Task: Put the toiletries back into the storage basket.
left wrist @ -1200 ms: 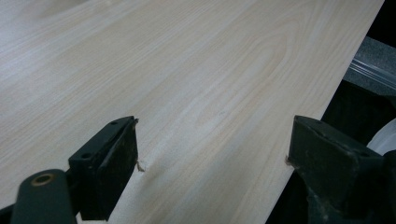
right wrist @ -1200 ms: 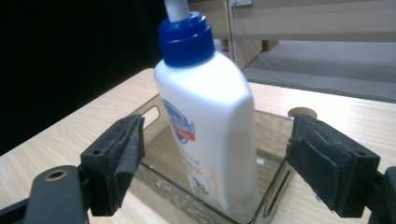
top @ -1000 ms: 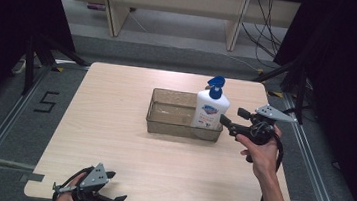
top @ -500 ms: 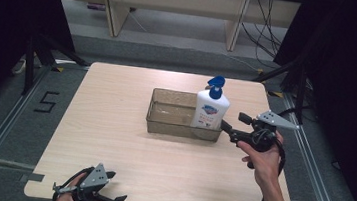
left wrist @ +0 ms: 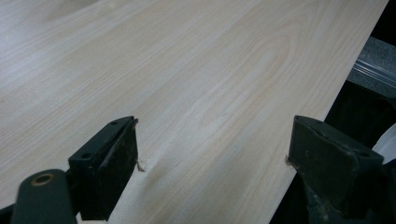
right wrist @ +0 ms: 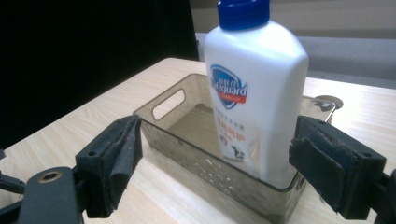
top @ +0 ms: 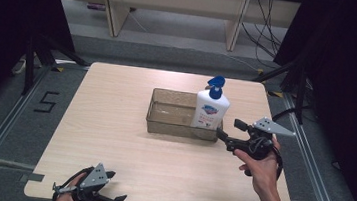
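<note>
Wooden table [top: 113, 124] lies bare around bin [top: 166, 124] and right gripper [top: 223, 135].

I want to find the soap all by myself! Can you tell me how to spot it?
Look at the light wooden table, then at the see-through brown bin near its middle. The soap bottle stands upright in the bin's end nearest the right gripper. It is white with a blue pump top and a blue-and-red label, the tallest thing there.

White soap bottle [top: 211, 110] with blue pump, upright inside smoky clear bin [top: 171, 114], bin's three-o'clock end.
</note>
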Motion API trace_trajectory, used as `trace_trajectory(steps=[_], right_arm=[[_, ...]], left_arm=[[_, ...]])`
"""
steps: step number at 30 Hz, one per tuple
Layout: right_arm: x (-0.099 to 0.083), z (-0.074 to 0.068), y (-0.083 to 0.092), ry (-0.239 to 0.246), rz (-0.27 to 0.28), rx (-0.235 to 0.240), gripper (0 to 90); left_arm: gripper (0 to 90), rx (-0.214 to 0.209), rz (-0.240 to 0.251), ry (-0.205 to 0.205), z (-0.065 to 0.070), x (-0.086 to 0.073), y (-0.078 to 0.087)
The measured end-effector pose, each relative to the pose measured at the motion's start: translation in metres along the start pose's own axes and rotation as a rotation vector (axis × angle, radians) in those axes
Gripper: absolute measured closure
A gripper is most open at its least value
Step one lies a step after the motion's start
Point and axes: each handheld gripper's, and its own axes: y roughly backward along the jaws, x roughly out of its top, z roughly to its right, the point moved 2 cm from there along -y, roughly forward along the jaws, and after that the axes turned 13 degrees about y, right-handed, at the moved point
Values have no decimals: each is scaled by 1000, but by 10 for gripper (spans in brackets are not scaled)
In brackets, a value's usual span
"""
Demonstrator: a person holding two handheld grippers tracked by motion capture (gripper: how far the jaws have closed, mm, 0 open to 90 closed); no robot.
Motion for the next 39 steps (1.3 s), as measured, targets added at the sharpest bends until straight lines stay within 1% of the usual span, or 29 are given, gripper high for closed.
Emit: trace_trajectory(steps=[1, 2, 3, 5, 6, 7, 8, 11, 12, 13, 14, 16, 17, 18, 19, 20, 22, 24, 26, 27, 28, 29, 30, 32, 35, 36, 37, 38, 39], right_arm=[[-1, -1, 0, 2, -5, 0, 172], [-2, -4, 0, -28, -8, 9, 171], [-3, -4, 0, 8, -2, 9, 170], [-3, -5, 1, 1, -1, 14, 170], [-3, -6, 1, 11, 1, 14, 171], [-4, -7, 1, 2, -6, 18, 170], [-5, -9, 1, 4, -6, 30, 170], [-7, -9, 1, 10, -3, 27, 170], [-8, -11, 1, 0, 0, 30, 170], [-9, -11, 2, 2, -6, 39, 170], [-11, -13, 3, -9, -15, 45, 170], [-11, -12, 4, 4, -26, 42, 170], [-13, -13, 4, -9, -14, 44, 170], [-14, -16, 4, -36, -22, 51, 170], [-15, -14, 4, 0, -20, 39, 170], [-16, -16, 5, -17, -29, 42, 170], [-18, -16, 4, 7, -15, 50, 170], [-19, -18, 5, -9, -24, 57, 170], [-20, -18, 6, -6, -24, 56, 170], [-20, -18, 6, 11, -11, 47, 170], [-20, -18, 7, 10, -23, 50, 170], [-20, -18, 8, 4, -26, 54, 170], [-21, -21, 8, -28, -30, 64, 170], [-23, -20, 8, 1, -24, 58, 170], [-24, -22, 9, -15, -38, 73, 170], [-25, -22, 10, -8, -41, 62, 169], [-26, -22, 9, 10, -16, 60, 169], [-28, -24, 9, -7, -24, 72, 167], [-28, -24, 9, -7, -24, 72, 167]], left_arm=[[154, 1, 4, 5, 0, 0, 0], [154, 1, -3, -2, 0, 0, 0], [154, 0, -4, -2, 0, 0, 0], [154, 0, -4, -3, 0, 0, 0], [154, 1, -4, -3, 0, 0, 0], [154, 1, -4, -1, 0, 0, 0], [154, 1, -4, -3, 0, 0, 0], [154, 1, -5, -4, 0, 0, 0], [154, 0, -5, -3, 0, 0, 0], [154, 0, -5, -3, 0, 0, 0], [154, 1, -5, -3, 0, 0, 0], [154, 1, -6, -3, 0, 0, 0], [154, -1, -10, -5, 0, 0, 0], [154, 5, -3, -6, 0, 0, -1], [154, 7, -1, -5, 0, 0, -1], [154, 6, -1, -5, 0, 0, -1], [154, 6, -1, -4, 1, 0, -1], [154, 7, -2, -5, 0, 0, -1], [154, 9, -5, -8, 0, 0, -1], [154, 8, -10, -13, 0, 0, -1], [154, 9, -6, -11, 0, 0, -1], [154, 8, -7, -11, 0, 0, -1], [154, 8, -6, -12, 0, 0, -1], [154, 8, -4, -9, 0, 0, -1], [154, 9, -7, -11, 0, 0, -1], [154, 8, -8, -13, 0, 0, -1], [154, 8, -9, -11, 0, 0, -1], [154, 10, -7, -18, 0, 0, -1], [154, 10, -7, -18, 0, 0, -1]])
